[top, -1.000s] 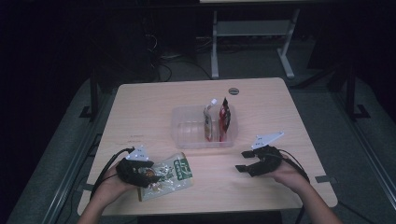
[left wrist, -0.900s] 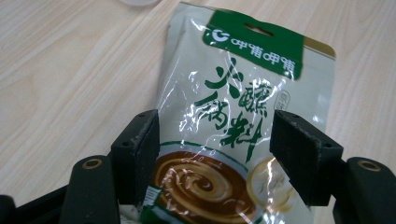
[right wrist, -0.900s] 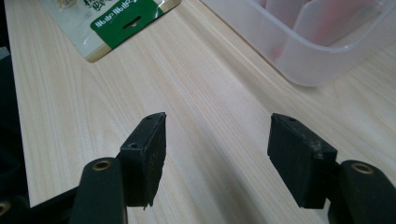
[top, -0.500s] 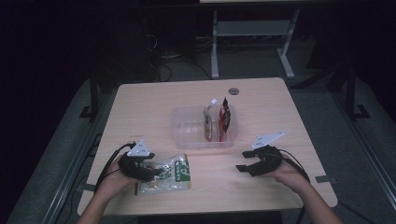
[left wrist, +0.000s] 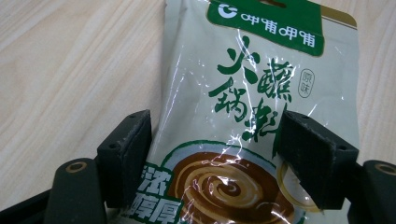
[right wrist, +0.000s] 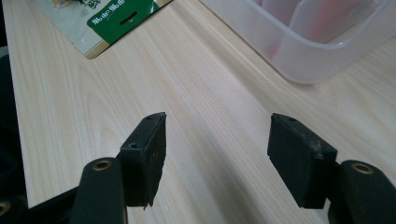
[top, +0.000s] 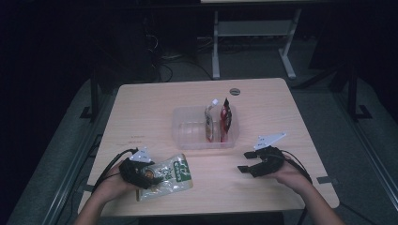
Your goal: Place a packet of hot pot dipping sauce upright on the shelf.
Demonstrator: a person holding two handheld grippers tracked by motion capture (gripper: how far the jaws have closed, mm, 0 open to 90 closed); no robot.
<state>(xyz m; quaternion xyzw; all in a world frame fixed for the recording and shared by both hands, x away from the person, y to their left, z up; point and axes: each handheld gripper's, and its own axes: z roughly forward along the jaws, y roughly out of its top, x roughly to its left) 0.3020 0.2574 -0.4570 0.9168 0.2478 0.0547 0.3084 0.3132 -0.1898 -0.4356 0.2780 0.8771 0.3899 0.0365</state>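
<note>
Between the spread left tongs [left wrist: 212, 158], a flat sauce packet [left wrist: 252, 116].

Pale green foil sauce pouch [left wrist: 243, 107]: bottom cut off at 6 o'clock edge, lower corners hidden behind black jaws | clear plastic tub [right wrist: 299, 42]: cropped at 12 and 3 o'clock, red contents blurred through wall | two upright sachets [top: 218, 122]: print too small to read | round dark disc [top: 234, 91]: identity unclear
</note>
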